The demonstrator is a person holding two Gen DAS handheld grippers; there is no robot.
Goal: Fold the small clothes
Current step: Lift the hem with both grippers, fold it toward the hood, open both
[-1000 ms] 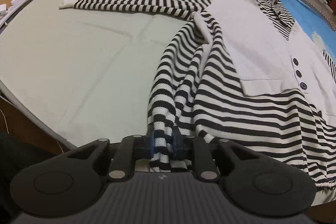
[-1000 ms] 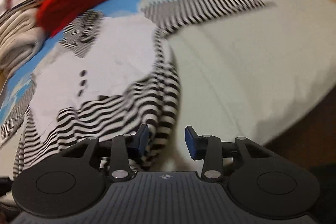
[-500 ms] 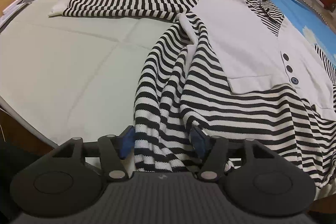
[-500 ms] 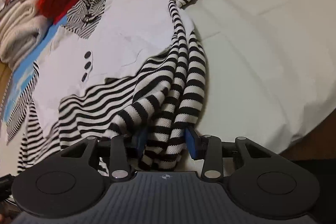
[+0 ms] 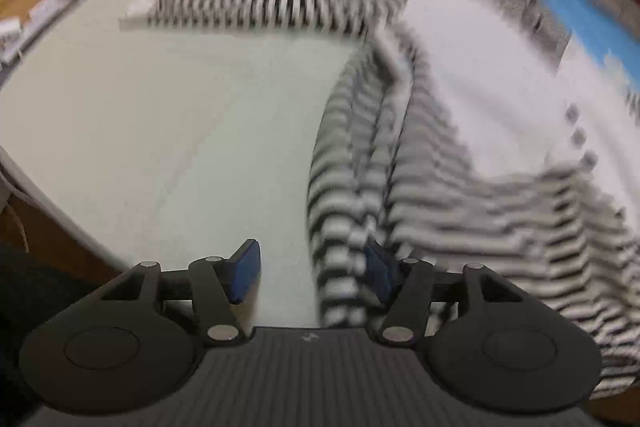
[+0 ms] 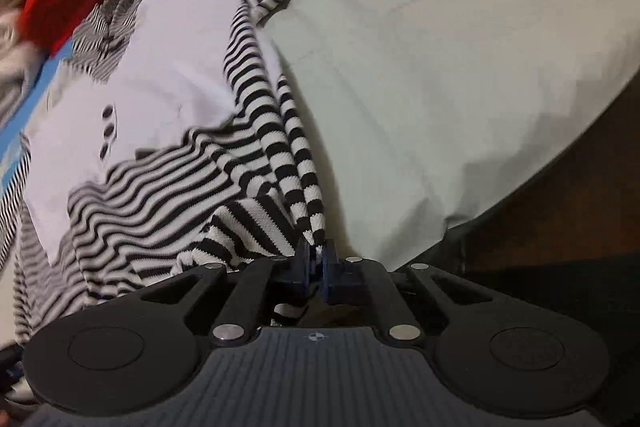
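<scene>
Left wrist view blurs the striped shirt [image 5: 460,155] and its buttons [image 5: 580,137].

Soft, even indoor light is seen. The left view is smeared by motion blur; the right is sharper, with fisheye-bent edges.

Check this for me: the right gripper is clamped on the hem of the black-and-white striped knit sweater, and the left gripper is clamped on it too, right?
Not quite. The left gripper stands open in the left wrist view. The right gripper is indeed clamped on the black-and-white striped knit sweater, its jaws having just closed.
</scene>
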